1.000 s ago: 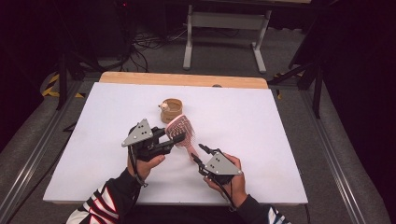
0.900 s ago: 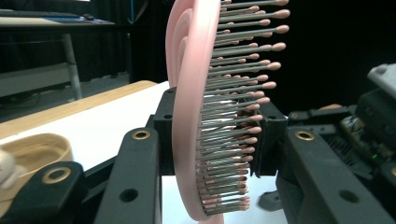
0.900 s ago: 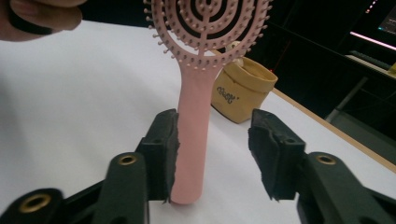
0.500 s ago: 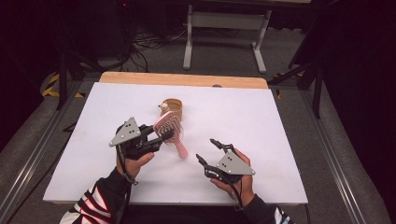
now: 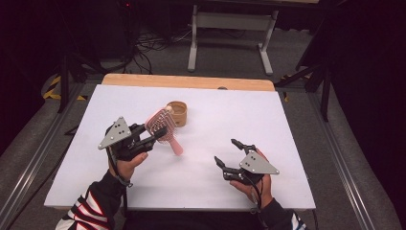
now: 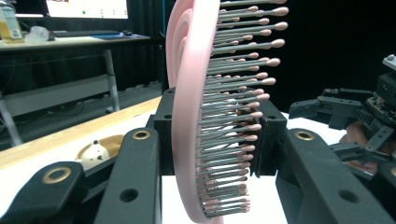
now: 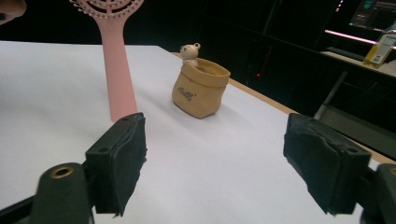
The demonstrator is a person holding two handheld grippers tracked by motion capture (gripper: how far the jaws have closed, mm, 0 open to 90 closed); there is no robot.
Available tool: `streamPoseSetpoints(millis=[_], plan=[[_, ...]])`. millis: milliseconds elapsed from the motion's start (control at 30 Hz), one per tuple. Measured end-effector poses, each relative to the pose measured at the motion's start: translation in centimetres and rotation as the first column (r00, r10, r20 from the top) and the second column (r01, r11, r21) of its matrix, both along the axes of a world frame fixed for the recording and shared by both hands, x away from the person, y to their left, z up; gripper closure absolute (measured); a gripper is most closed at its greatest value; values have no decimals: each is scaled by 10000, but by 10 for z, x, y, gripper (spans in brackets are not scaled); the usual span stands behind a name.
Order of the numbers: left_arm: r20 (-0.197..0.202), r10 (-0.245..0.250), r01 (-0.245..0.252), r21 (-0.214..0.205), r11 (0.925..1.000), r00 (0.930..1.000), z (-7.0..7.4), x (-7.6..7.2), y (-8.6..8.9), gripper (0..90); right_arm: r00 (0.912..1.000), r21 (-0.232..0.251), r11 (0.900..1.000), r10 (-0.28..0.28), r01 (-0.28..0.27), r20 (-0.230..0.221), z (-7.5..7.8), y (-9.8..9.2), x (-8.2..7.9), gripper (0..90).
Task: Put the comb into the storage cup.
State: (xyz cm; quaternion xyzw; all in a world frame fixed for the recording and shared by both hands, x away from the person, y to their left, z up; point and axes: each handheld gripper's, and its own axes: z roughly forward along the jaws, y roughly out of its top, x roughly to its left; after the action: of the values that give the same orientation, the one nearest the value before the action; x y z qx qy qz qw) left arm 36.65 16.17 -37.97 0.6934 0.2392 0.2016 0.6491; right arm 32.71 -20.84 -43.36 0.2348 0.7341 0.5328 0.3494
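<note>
We are holding the pink hairbrush by its head in the left gripper, jaws clamped on the paddle's rim, bristles showing between them in the left gripper view. The right gripper is sitting at about 4 o'clock from the brush, well apart from it, jaws having just been opening and now standing wide with nothing between them. So we are reading this as a handover step finishing: the brush is passing to the left hand alone. In the high view the brush is hanging just above the white table, head up at about 11 o'clock, handle pointing down toward 5 o'clock, so its long axis is running 11 to 5, tilted rather than flat. In the right gripper view the handle is standing nearly upright, its tip near or on the table; we cannot tell which. The little tan sack-shaped holder with a bear on it is sitting just beyond the brush head at 1 o'clock. Next move, we are judging, calls for carrying the brush toward that holder and swinging the handle tip down into its mouth.
</note>
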Motion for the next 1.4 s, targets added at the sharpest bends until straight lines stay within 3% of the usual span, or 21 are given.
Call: streamPoseSetpoints(millis=[400, 700, 800, 1133, 1400], plan=[[125, 328, -329, 43, 9995, 9994, 5, 2, 8, 636, 9994, -412, 9986, -332, 328, -82, -11, -14, -3, 140], [214, 435, -435, -18, 9991, 9988, 10, 6, 10, 637, 9966, -24, 9980, -632, 631, -520, -16, -34, -4, 60], [238, 480, -478, -86, 9988, 9986, 14, 8, 12, 637, 9949, -118, 9966, -820, 815, -587, -18, -38, -3, 48], [566, 648, -623, -439, 9971, 9963, 29, 9, 19, 637, 9927, -237, 9962, -857, 840, -845, -24, -35, 2, 45], [808, 680, -639, -526, 9966, 9944, 45, 16, 14, 637, 9916, -291, 9951, -968, 946, -863, -27, -32, 3, 47]])
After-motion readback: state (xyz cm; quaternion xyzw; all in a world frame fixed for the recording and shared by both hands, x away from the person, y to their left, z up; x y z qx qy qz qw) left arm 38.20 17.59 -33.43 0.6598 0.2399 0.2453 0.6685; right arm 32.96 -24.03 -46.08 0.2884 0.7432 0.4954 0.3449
